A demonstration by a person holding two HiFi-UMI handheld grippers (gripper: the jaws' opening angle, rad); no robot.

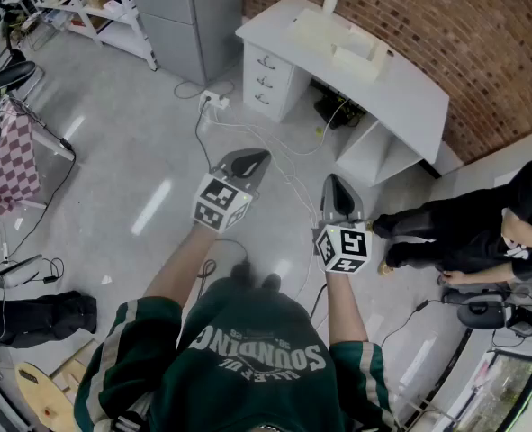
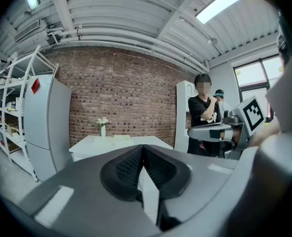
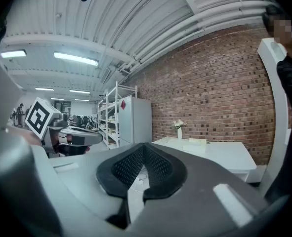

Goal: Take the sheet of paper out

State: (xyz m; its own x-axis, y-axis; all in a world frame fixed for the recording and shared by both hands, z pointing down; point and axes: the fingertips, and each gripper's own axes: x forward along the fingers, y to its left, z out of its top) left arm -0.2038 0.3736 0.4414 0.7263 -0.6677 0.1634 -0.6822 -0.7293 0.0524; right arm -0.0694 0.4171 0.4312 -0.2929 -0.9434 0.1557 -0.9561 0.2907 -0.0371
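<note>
Sheet not identifiable yet; my best guess is that it lies among the pale flat items [image 1: 318,31] on the white desk [image 1: 410,106] at 1 o'clock, well apart from me. I expect it to be light, limp and slippery, so I pinch a free corner. Left gripper [image 1: 247,160] and right gripper [image 1: 337,190] are held out side by side, nosed slightly down, both with jaws pressed together on nothing.

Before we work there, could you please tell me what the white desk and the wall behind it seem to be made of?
White desk: likely painted or laminated board; smooth, matt, uniform flat panels.
Wall: exposed red-brown brick, rough, with visible pale mortar joints.
</note>
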